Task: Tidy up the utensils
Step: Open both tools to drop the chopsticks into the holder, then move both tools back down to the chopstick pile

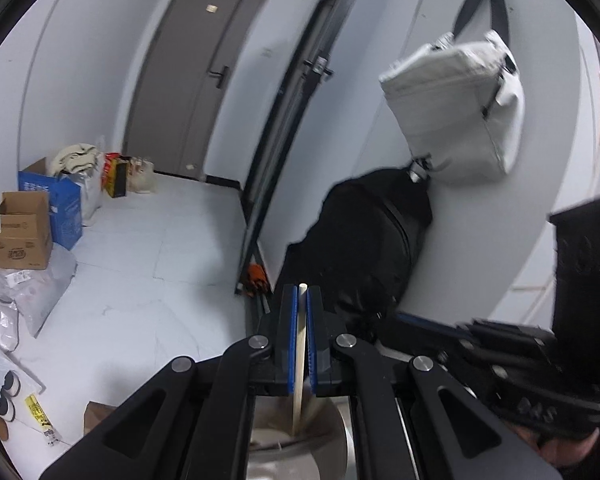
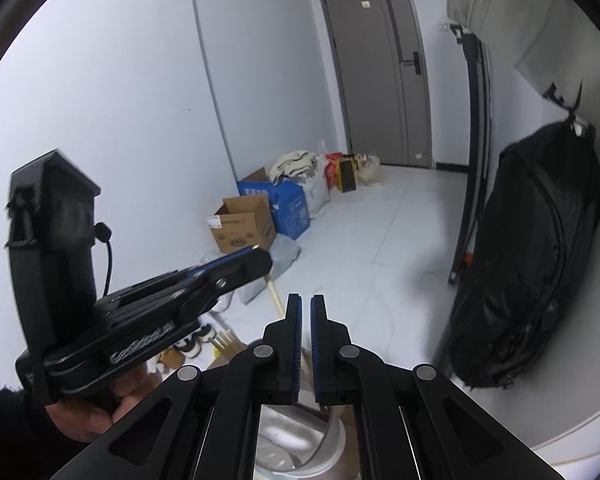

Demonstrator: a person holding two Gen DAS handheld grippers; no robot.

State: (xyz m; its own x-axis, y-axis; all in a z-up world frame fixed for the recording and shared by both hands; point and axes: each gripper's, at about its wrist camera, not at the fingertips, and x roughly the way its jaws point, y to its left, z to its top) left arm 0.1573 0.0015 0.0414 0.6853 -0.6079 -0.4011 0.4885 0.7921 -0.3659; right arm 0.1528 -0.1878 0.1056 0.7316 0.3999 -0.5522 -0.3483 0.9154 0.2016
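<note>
Clearly, the left hand-held gripper (image 1: 302, 300) is clamped on a wooden chopstick (image 1: 300, 360); the right hand-held gripper (image 2: 306, 306) is closed, empty.

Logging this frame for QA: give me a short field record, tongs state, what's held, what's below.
left tongs: shut on wooden stick, which runs down between the pads
stick lower end: inside metal container
right tongs: shut, nothing visibly gripped
below right tongs: same metal container
background: grey door, black bag, cardboard boxes on floor
</note>
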